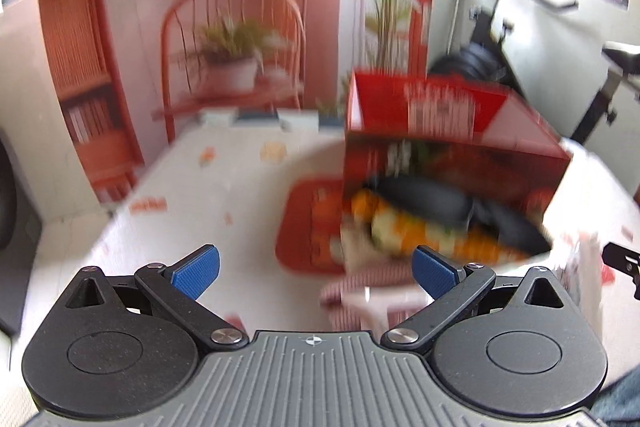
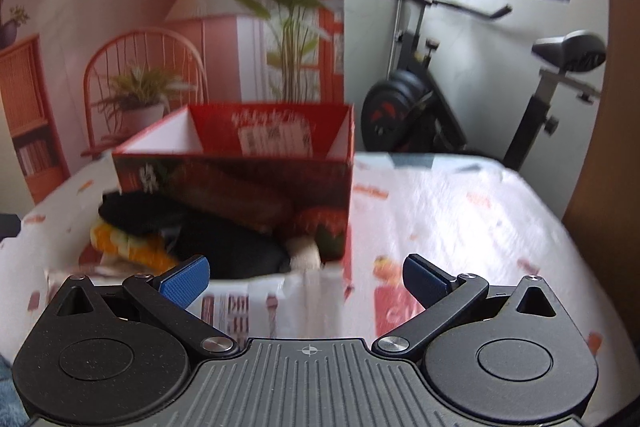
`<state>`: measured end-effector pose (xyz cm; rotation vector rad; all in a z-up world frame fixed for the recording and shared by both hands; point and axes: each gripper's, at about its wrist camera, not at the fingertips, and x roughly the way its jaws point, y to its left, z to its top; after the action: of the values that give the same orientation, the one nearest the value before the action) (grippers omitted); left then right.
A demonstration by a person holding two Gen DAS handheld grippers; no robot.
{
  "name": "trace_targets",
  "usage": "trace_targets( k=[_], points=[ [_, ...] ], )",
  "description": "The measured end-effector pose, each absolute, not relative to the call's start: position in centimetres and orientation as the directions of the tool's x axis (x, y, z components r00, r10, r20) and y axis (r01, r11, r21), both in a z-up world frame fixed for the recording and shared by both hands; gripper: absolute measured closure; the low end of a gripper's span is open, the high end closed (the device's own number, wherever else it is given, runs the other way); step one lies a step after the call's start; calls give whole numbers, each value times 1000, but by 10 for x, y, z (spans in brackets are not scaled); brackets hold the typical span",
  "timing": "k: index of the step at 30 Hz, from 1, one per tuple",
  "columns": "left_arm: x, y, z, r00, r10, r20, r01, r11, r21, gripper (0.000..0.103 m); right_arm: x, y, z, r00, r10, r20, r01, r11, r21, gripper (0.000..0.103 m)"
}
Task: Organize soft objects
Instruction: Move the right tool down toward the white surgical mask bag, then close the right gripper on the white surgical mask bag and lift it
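1. Left gripper (image 1: 316, 269) and right gripper (image 2: 306, 277) both gaping wide, gripping nothing
2. Soft objects (image 2: 236, 247) lying piled inside red box (image 2: 240, 171), blurred
3. Box sitting on table (image 2: 460, 211)

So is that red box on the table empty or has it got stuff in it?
Not empty. The red box holds soft things: a black piece and an orange and yellow one show at its open side.

Blurred red box (image 1: 452, 131), left gripper (image 1: 316, 269) spread.
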<state>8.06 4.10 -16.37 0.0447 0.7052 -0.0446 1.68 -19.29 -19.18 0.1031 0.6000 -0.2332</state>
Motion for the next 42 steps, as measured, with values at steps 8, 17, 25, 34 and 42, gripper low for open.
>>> trace_targets(
  k=[8,17,25,34,42],
  points=[
    [86,38,-211,615,-136,-777,141,988,-61,0,27,-187,-231,708,-106,-698,217,973,73,0],
    [103,26,-237,492,-187,-851,178,978,-112,0,37,-190,-258,627,-32,-778,201,972,122,0],
    [130,31,-252,509,-282,-813,200,958,-207,0,48,-185,-265,626,-35,-779,178,979,99,0],
    [115,17,-252,499,-298,-813,271,946,-180,2,46,-191,-271,622,1,-783,201,966,161,0],
    [104,26,-241,484,-355,-800,298,926,-231,34,44,-191,-269,615,6,-789,195,968,160,1]
  ],
)
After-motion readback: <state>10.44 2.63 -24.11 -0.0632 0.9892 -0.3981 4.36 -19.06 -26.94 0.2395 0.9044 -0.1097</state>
